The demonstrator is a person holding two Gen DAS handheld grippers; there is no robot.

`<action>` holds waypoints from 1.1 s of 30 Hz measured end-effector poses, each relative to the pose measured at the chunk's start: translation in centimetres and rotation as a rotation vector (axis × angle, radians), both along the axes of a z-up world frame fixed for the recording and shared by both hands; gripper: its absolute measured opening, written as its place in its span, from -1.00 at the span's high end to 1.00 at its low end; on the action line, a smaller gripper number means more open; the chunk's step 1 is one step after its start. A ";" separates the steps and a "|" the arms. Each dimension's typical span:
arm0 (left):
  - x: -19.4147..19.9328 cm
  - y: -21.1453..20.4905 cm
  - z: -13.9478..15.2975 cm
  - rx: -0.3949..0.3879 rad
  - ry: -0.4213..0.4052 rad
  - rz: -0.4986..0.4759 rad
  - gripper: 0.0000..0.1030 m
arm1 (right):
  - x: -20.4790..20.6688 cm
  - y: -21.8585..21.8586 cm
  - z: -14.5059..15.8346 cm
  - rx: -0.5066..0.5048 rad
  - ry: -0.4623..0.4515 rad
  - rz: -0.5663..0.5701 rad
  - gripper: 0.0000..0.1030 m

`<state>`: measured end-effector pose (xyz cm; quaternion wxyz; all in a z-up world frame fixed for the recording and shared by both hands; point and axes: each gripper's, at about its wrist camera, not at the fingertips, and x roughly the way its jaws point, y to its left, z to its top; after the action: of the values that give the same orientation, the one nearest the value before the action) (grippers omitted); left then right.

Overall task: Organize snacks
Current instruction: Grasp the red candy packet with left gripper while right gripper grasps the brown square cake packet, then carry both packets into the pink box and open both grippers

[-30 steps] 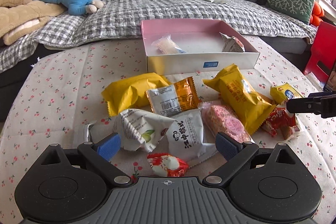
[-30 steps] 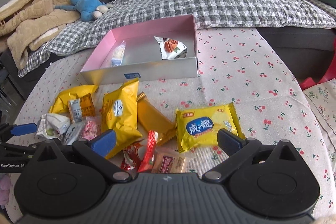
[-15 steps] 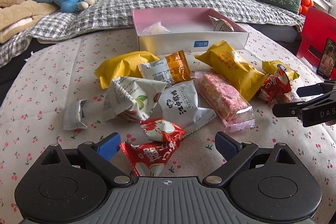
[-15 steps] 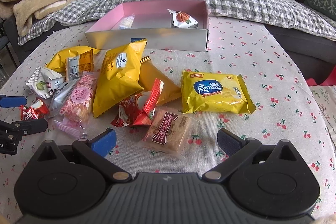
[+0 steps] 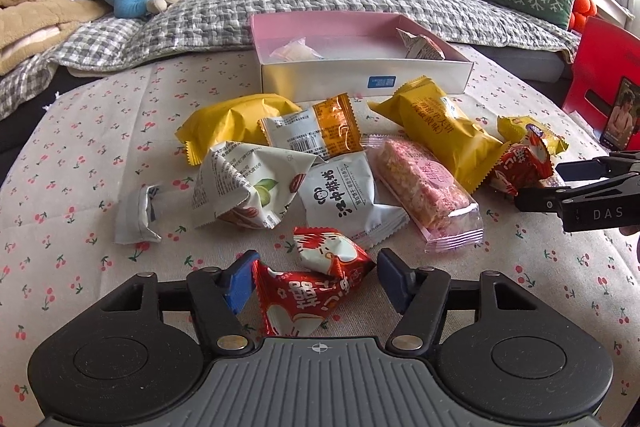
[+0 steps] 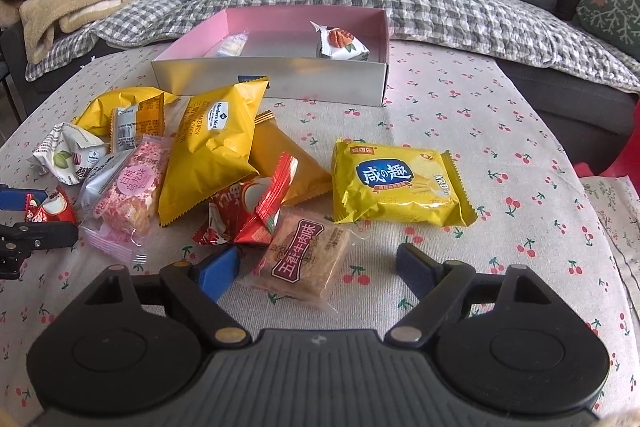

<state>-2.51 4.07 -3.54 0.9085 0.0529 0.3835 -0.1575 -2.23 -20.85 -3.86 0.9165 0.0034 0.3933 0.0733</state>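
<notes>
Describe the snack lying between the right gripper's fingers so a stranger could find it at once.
Start at the pink-lined cardboard box at the far side of the cherry-print tablecloth, then come toward the camera past the snack pile. The clear-wrapped brown square cake with a dark red label lies nearest, between the closing right gripper jaws. It is the only see-through brown packet; its neighbours are yellow or red.
</notes>
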 end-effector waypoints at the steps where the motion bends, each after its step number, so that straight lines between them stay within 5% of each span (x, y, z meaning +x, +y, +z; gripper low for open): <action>1: 0.0 -0.1 0.0 0.000 -0.001 -0.001 -0.17 | 0.0 0.0 0.0 0.002 -0.001 0.002 -0.50; 13: -0.7 -0.7 0.6 0.014 -0.031 -0.034 0.14 | -0.2 0.8 0.5 -0.019 -0.009 0.049 0.38; 33: -0.8 -1.3 3.3 -0.049 -0.072 -0.043 0.19 | -0.3 -0.5 3.5 0.106 -0.056 0.032 0.39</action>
<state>-3.28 2.76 -0.27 0.9192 0.0443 0.3452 -0.1843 -2.50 -21.31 -0.37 0.9243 0.0436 0.3632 0.1086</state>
